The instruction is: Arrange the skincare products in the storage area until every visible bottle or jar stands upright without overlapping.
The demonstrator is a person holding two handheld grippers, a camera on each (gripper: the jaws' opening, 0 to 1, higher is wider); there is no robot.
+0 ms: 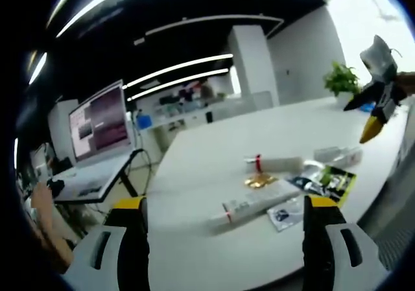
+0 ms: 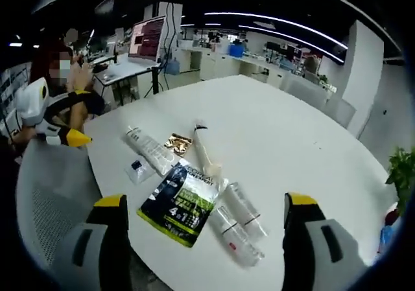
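Note:
All the products lie flat on the white table [image 2: 279, 129]. A long white tube [image 1: 253, 205] [image 2: 149, 150] lies beside a gold sachet [image 1: 259, 181] [image 2: 177, 144] and a small clear sachet [image 1: 283, 214] [image 2: 137, 168]. Past them are a cream tube with a red band [image 1: 272, 163] [image 2: 206, 151], a dark green packet [image 1: 327, 181] [image 2: 180, 203] and two clear bottles [image 1: 337, 155] [image 2: 243, 208]. My left gripper [image 1: 225, 202] [image 2: 72, 119] is open and held back from the table's edge. My right gripper [image 2: 204, 203] [image 1: 363, 117] is open above the packet's side, holding nothing.
A monitor [image 1: 97, 122] stands on a side desk to the left, with a person [image 2: 65, 77] near it. A grey mesh chair back [image 2: 45, 194] sits against the table's near edge. A potted plant [image 1: 340, 80] stands at the far corner. The table's far half is bare.

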